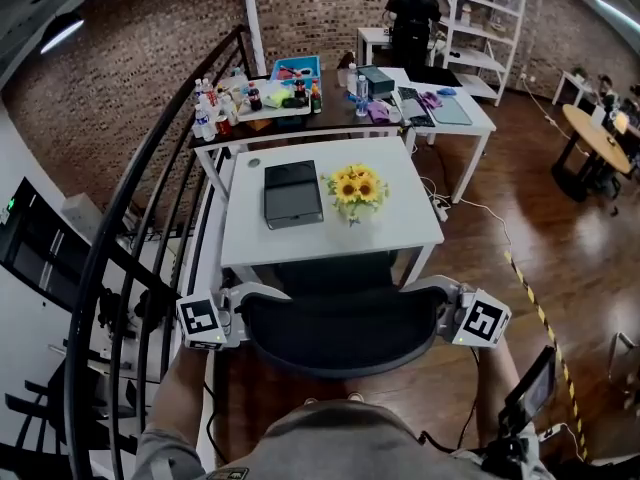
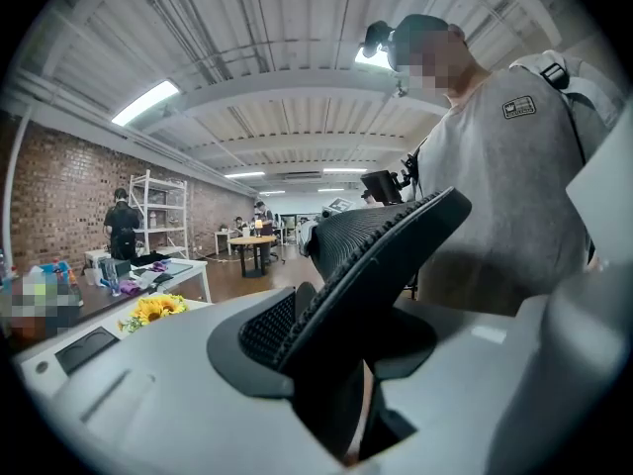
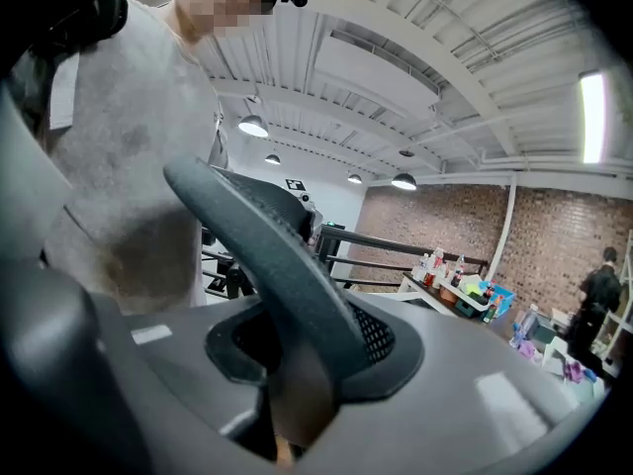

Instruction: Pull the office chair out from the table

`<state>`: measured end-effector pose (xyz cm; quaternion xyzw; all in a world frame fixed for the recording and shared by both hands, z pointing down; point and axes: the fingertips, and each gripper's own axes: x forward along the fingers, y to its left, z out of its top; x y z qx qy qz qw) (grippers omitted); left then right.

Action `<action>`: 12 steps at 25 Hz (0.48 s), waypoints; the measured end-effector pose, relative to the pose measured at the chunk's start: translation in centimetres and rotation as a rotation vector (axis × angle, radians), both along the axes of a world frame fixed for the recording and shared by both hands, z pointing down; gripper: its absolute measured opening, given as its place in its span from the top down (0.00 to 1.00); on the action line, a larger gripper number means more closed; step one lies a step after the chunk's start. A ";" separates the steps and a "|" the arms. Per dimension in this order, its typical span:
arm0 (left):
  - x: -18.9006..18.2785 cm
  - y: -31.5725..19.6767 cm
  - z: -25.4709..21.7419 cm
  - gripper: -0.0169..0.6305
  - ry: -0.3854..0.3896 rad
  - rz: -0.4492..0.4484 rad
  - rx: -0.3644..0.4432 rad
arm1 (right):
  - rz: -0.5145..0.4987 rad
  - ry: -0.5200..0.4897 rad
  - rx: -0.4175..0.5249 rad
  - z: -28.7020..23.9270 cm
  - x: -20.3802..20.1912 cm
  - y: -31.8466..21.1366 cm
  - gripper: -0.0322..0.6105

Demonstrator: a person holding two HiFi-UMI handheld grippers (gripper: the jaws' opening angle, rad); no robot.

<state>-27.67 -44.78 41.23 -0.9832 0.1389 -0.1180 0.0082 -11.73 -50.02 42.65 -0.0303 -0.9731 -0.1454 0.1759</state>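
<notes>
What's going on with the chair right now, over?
Left gripper and right gripper both clamped on office chair backrest edges. Chair tucked at white table, not yet out. Black railing close on its left.

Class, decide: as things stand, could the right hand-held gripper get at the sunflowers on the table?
Probably not: the right hand-held gripper is shut on the chair back, and the sunflowers stand beyond it, midway across the table.

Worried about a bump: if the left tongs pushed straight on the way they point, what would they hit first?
The office chair backrest: its edge sits between the left tongs, so its mesh blocks the way at once.
</notes>
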 end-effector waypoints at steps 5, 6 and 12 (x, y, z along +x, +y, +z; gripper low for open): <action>0.6 0.7 0.2 0.73 -0.003 -0.008 -0.002 | -0.010 -0.004 0.014 0.1 0.5 0.5 0.73; 0.7 0.9 0.2 0.73 0.002 -0.007 -0.003 | -0.013 -0.006 0.015 0.2 0.6 0.7 0.73; 1.5 2.3 0.0 0.73 -0.004 -0.033 0.004 | -0.022 -0.022 0.021 -0.2 1.4 2.0 0.73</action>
